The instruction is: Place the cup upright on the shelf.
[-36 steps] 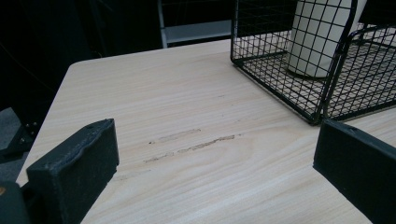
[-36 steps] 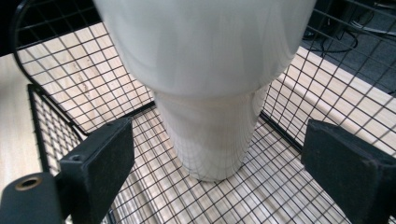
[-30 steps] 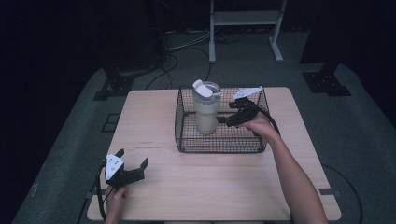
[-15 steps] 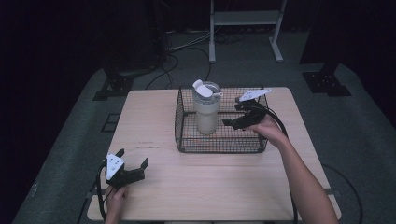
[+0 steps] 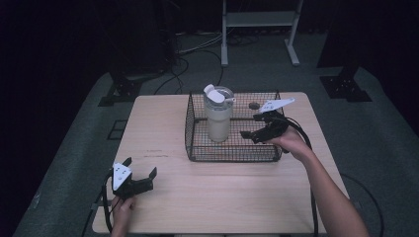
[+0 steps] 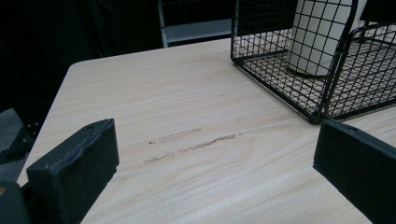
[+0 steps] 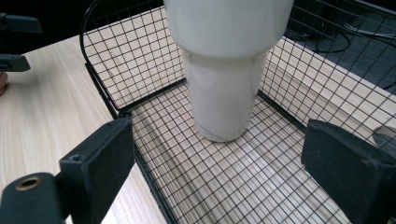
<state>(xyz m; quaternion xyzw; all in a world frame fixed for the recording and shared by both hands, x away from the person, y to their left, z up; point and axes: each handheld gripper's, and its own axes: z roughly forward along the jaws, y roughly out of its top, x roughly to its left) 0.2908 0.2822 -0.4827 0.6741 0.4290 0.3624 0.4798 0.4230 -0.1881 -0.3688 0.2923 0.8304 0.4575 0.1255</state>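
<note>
Tumbler (image 5: 218, 114) is what we are working around: a cream, tapered cup with a clear lid and a raised white flap, standing upright inside the black wire basket (image 5: 232, 153), toward the basket's left end. Our right gripper (image 5: 259, 129) hangs above the basket's right half, its jaws wide apart with nothing between them, aimed at the tumbler's lower body, which the right gripper view shows just ahead (image 7: 224, 93). Our left gripper (image 5: 139, 178) rests low over the table (image 5: 222, 197), well clear of the basket's front left corner, jaws likewise spread and empty; in the left gripper view the basket (image 6: 289, 93) and the tumbler (image 6: 317, 37) sit ahead of it. We judge the chief risk to be tipping: the cup is tall, narrow at the foot and top-heavy, so a jaw that nudges it on one side before the other closes could topple it against the mesh. A second worry is the basket wall: if we come in low, a jaw may catch the wire and drag the light basket along the table. The smooth taper could also slip in a grip taken too low.
</note>
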